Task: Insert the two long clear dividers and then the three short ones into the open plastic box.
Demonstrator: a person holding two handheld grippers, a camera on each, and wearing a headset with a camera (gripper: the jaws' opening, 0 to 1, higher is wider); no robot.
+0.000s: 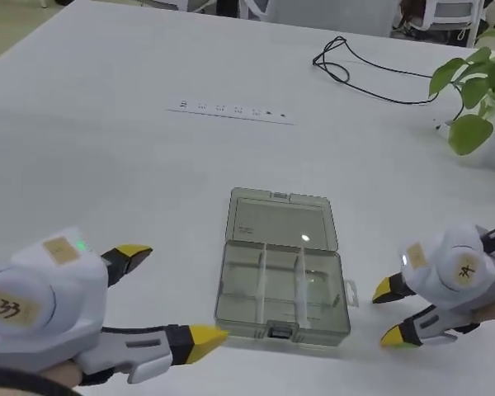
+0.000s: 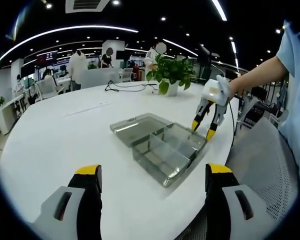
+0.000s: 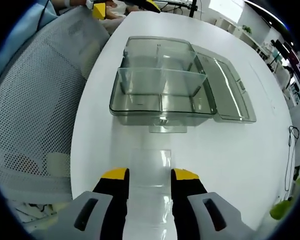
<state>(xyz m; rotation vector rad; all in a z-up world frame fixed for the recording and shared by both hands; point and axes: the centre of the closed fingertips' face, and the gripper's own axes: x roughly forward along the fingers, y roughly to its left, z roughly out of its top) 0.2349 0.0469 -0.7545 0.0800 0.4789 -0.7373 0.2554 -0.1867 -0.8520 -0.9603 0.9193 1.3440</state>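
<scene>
Right gripper view is giving the relation that matters. The box is lying straight ahead of the right gripper, near it but apart, open on the table with its lid folded flat to one side. The jaws are pinching a clear strip, which I am taking for a short divider. Its long axis is pointing forward along the jaws, toward the box.

Head view is adding the layout from above. Two long dividers are standing in the box, running from the front wall toward the lid, so they are crossing the right gripper's line of approach. The strip therefore seems to be pointing the way a short one should be sitting, bridging between them. The coming move is probably asking for a carry forward and a turn onto edge over a slot.

The left gripper is gaping wide and holding nothing, its lower tip just beside the box's front corner.

The strip is reading plainly in the right gripper view, while head view is leaving the gap between those jaws too pale to judge. Left gripper view is showing the right gripper from across the box.
</scene>
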